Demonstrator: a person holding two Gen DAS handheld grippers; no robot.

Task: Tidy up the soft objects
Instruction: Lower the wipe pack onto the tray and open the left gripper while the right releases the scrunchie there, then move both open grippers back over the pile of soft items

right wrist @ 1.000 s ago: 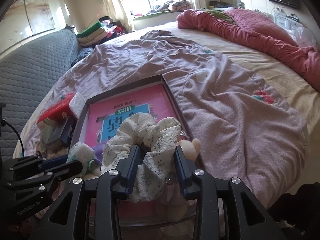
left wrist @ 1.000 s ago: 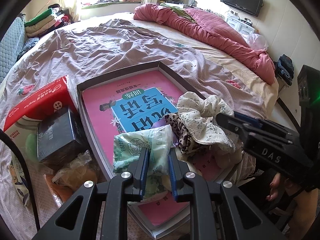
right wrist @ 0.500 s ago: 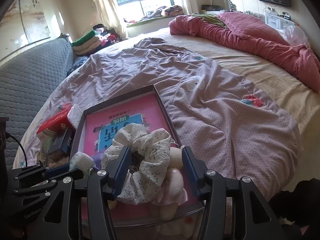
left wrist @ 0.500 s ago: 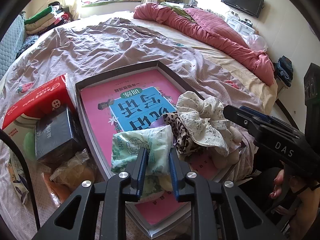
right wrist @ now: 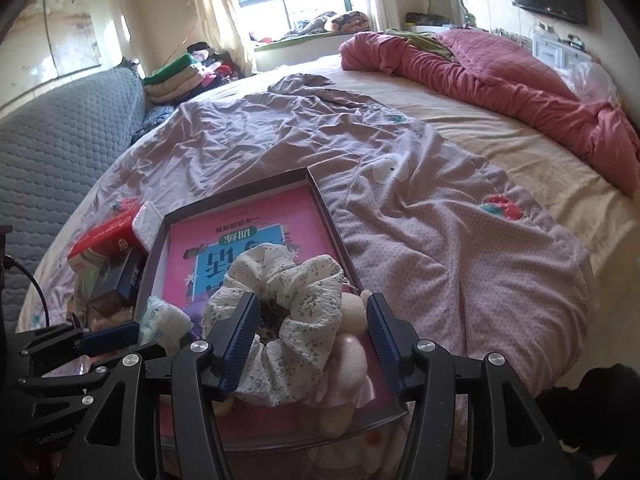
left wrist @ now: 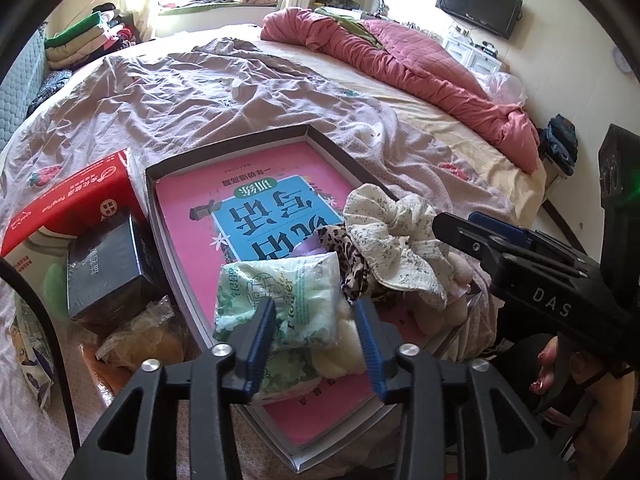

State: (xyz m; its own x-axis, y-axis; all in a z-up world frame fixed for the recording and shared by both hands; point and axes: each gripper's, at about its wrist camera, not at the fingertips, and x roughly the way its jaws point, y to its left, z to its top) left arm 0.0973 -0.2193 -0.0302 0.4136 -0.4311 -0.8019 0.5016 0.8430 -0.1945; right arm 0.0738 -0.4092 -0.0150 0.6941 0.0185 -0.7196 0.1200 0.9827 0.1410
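The left gripper [left wrist: 314, 330] is matte black plastic, built of angular struts with triangular cut-outs; its two fingers carry ribbed blue pads [left wrist: 260, 336]; round silver screws [left wrist: 221, 350] sit at the joints; a black cable [left wrist: 44, 320] curves along its left side. The right gripper [right wrist: 312, 334] is the same build, black with ribbed blue pads [right wrist: 236, 344] and silver screws [right wrist: 424, 346]; white letters "DAS" mark its side; a hand [left wrist: 546, 368] below it has painted nails.

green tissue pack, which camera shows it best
The left wrist view: the green tissue pack lies close and large between the open left gripper fingers, print readable. The right wrist view catches only a small pale corner at the tray's left edge.
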